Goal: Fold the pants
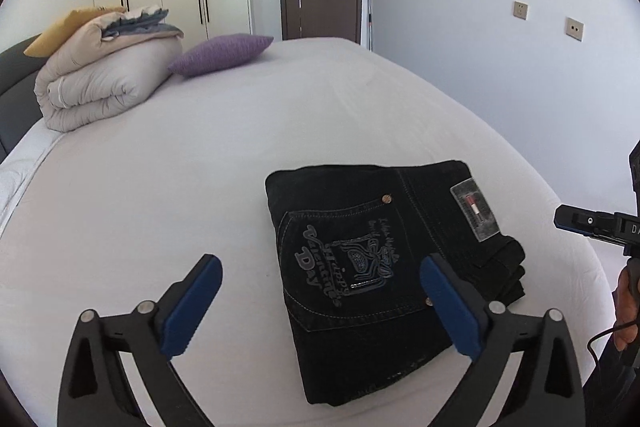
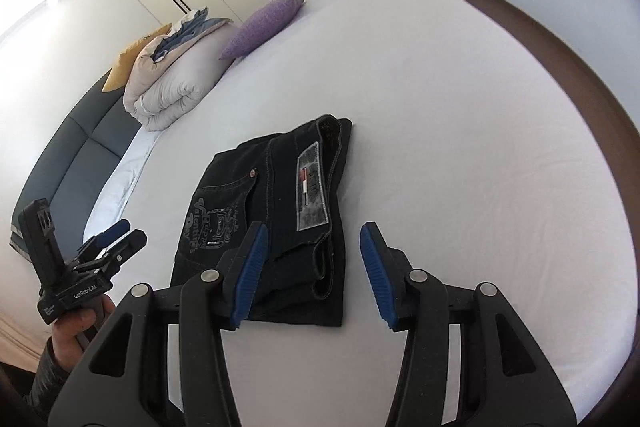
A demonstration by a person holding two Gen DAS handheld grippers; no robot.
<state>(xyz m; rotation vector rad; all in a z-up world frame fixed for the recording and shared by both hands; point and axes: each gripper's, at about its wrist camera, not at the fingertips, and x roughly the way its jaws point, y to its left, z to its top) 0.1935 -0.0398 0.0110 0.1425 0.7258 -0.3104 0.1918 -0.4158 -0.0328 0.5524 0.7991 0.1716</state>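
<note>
Left wrist view: "Valentine's Day" pocket on folded pants [image 1: 380, 267], both hand-held grippers agape

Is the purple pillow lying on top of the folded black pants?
No. The purple pillow sits far up the bed beside the rolled duvet, well apart from the pants.

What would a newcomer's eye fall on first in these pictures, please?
The black folded pants lie as a compact bundle on the white bed, pocket embroidery and waistband patch facing up. Both tongs, left and right, hang open above them, gripping nothing. Further back, a purple pillow lies beside a rolled duvet.
</note>
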